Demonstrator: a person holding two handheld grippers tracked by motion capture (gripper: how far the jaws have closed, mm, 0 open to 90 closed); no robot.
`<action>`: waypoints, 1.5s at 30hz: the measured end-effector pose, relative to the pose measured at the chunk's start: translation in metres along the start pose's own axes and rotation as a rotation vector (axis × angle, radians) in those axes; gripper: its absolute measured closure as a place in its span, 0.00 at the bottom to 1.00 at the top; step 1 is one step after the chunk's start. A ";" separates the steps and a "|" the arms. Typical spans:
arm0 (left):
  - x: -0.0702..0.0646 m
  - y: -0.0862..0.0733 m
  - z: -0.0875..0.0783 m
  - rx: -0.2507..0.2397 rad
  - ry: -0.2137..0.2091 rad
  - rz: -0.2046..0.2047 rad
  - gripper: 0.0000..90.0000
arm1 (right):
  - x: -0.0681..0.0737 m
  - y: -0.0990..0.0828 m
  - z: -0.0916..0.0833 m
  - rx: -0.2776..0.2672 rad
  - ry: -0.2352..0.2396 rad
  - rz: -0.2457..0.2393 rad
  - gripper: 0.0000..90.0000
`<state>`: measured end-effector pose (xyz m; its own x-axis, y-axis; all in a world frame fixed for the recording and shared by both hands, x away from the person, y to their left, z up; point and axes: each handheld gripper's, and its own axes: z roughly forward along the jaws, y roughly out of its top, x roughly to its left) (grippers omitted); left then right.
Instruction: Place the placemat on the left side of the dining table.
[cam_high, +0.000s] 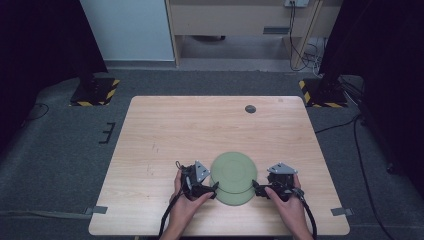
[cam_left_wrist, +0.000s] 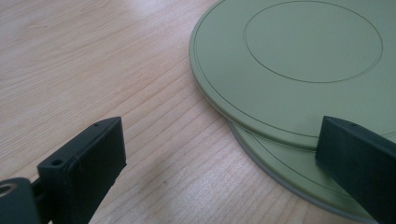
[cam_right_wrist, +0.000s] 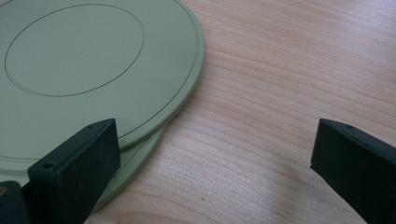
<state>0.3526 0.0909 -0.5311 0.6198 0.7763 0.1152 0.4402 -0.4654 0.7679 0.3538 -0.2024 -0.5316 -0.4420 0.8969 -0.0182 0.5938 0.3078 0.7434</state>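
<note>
Two stacked green plates (cam_high: 233, 177) between wide-open, empty left fingers (cam_left_wrist: 86, 158) and right fingers (cam_right_wrist: 77, 161)

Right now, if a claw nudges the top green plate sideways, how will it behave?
The top plate looks smooth and flat, so it would probably slide across the lower plate, not tip. Its thin, even rim suggests rigid, light plastic. It already sits off-centre, so it may skid off.

Probably a lab: hazard-striped stand bases (cam_high: 94, 91) flank the table (cam_high: 200, 125).

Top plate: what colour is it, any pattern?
Plain sage green top plate, with thin engraved concentric rings; clearest in the left gripper view.
</note>
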 end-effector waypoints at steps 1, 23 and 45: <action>0.000 0.000 0.000 0.000 0.001 0.001 0.01 | 0.000 0.000 0.000 0.000 0.000 -0.003 0.02; 0.000 0.001 0.001 -0.001 0.023 0.001 0.03 | 0.002 0.001 0.000 -0.006 -0.007 -0.007 0.03; 0.000 0.011 -0.008 -0.009 -0.038 0.019 0.06 | 0.000 0.001 0.001 -0.007 0.003 0.000 0.03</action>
<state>0.3525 0.0896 -0.5179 0.6524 0.7504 0.1059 0.4223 -0.4760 0.7715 0.3551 -0.2016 -0.5318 -0.4443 0.8957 -0.0165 0.5890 0.3059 0.7480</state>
